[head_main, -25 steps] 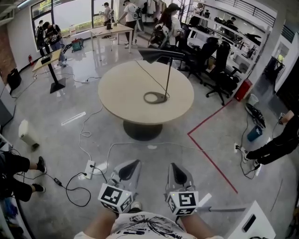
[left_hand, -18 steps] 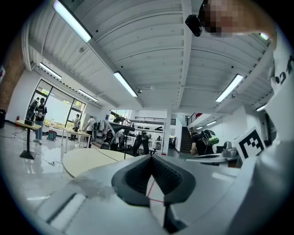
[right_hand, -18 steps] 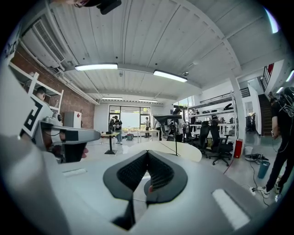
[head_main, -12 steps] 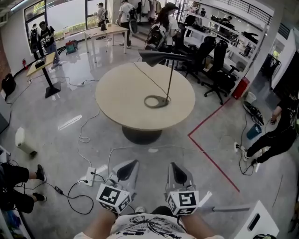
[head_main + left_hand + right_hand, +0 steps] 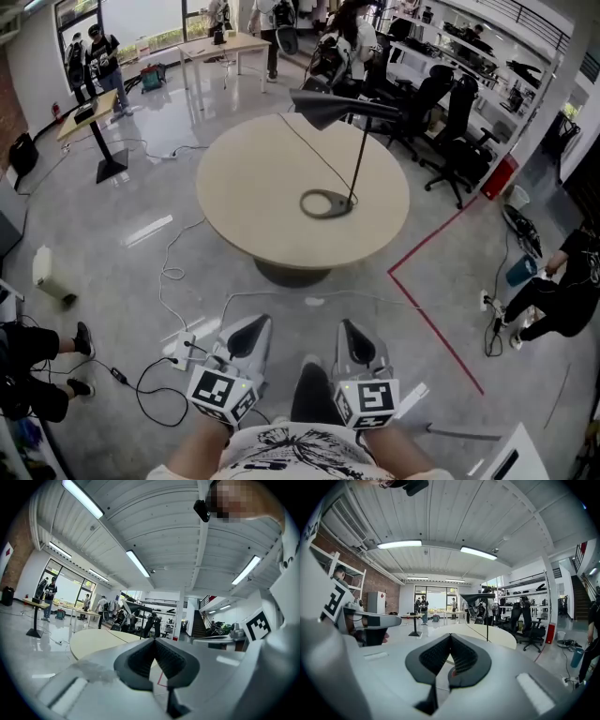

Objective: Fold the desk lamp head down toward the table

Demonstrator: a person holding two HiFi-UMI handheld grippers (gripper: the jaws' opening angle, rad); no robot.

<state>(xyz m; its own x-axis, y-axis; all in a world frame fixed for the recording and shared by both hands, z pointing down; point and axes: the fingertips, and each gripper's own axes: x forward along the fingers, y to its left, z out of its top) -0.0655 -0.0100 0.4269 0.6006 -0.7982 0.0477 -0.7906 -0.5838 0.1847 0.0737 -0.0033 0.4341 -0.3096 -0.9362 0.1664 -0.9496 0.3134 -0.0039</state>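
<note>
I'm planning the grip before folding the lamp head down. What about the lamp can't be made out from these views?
- Lamp head hinge: too small and far in the head view; top-down angle hides its underside.
- Desk lamp, left gripper view: tiny, lost against background clutter.
- Lamp base: in the right gripper view, edge-on on the table, unreadable.

Left-edge person [image 5: 28,361], legs only

left tongs [image 5: 255,324]: silver-grey tapered shell, black ribbed pads [image 5: 138,661], white cube [image 5: 223,394] with black square markers just ahead of shirt [image 5: 291,455]. right tongs [image 5: 349,328]: same build, own marker cube [image 5: 367,401]. shirt white, black line print. dark trouser leg [image 5: 311,386] just ahead of shirt.
</note>
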